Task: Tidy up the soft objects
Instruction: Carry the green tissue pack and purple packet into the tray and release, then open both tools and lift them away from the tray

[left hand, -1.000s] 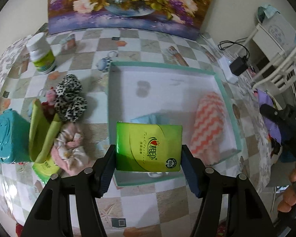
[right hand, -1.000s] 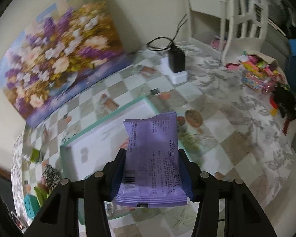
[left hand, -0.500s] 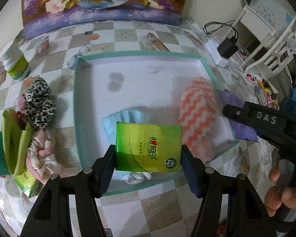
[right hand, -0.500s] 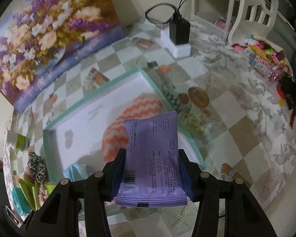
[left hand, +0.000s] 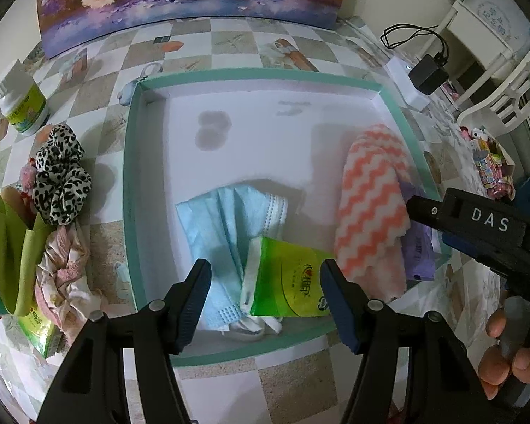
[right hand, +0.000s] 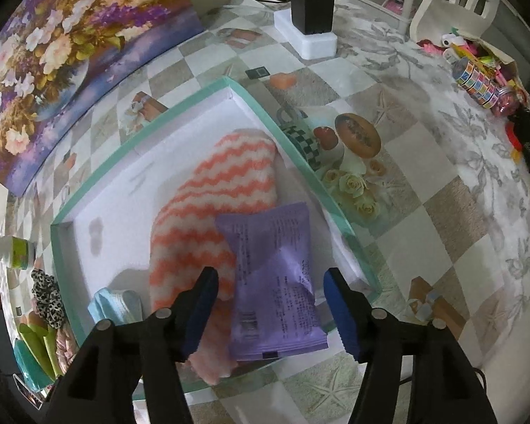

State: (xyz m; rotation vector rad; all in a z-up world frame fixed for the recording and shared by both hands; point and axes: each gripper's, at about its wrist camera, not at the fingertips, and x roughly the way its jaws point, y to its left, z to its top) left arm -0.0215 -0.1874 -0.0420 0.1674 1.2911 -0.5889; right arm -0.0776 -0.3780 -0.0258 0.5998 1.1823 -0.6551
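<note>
The left gripper (left hand: 263, 289) hovers over the near edge of the teal-rimmed tray (left hand: 129, 162) with its fingers spread apart; the green tissue pack (left hand: 288, 281) lies tilted between them on the tray floor, resting partly on the blue face mask (left hand: 229, 226), its right end at the right pad and clear of the left pad. The right gripper (right hand: 268, 304) is likewise spread, holding nothing; the purple packet (right hand: 275, 282) lies between its fingers in the tray's near right corner, leaning on the orange-and-white chevron cloth (right hand: 215, 198). Left of the tray, outside it, sit a leopard-print scrunchie (left hand: 60, 173), a pink floral scrunchie (left hand: 65, 275) and a white bottle (left hand: 21, 102) at the far left
</note>
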